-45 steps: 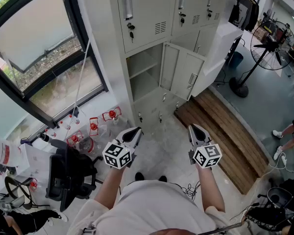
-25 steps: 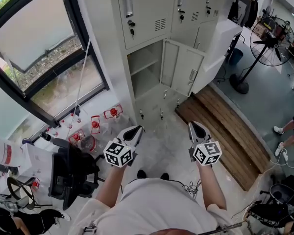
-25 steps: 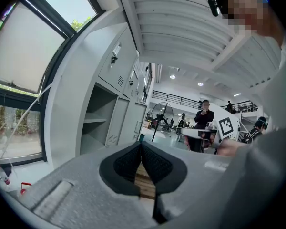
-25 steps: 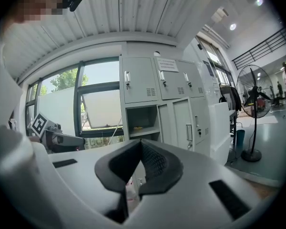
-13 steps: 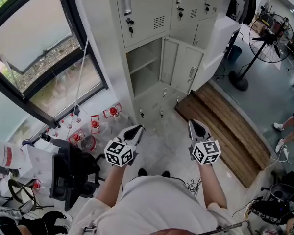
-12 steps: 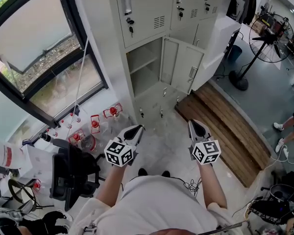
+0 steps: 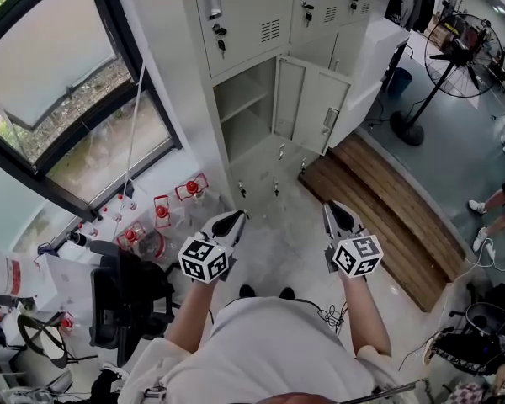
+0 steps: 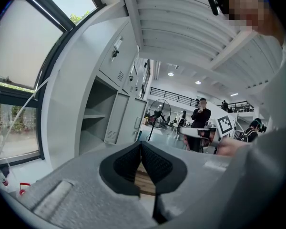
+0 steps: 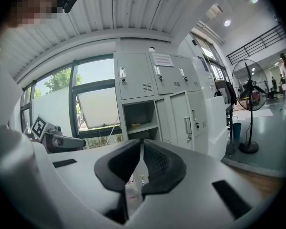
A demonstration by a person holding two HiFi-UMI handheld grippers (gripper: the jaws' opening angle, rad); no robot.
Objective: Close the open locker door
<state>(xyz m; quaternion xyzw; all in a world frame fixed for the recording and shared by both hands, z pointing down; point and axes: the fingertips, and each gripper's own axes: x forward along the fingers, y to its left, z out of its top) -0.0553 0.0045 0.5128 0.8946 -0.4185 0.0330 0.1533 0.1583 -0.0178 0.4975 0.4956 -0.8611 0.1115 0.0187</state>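
**Locker door wide open, nothing started yet**

Locker door (image 7: pixel 310 108) hangs open off the middle compartment (image 7: pixel 244 116), well apart from both grippers. So approx 0% done imo: someone's gotta walk up & push it shut. Left gripper (image 7: pixel 228 220) is clenched, empty. Right gripper (image 7: pixel 337 212) is basically closed too, its jaws just cracking open a hair, nothing btwn them. Top of the lockers (image 7: pixel 261 15) is cut off. Can't tell what the yellowish bit on the shelf (image 9: pixel 142 127) is.
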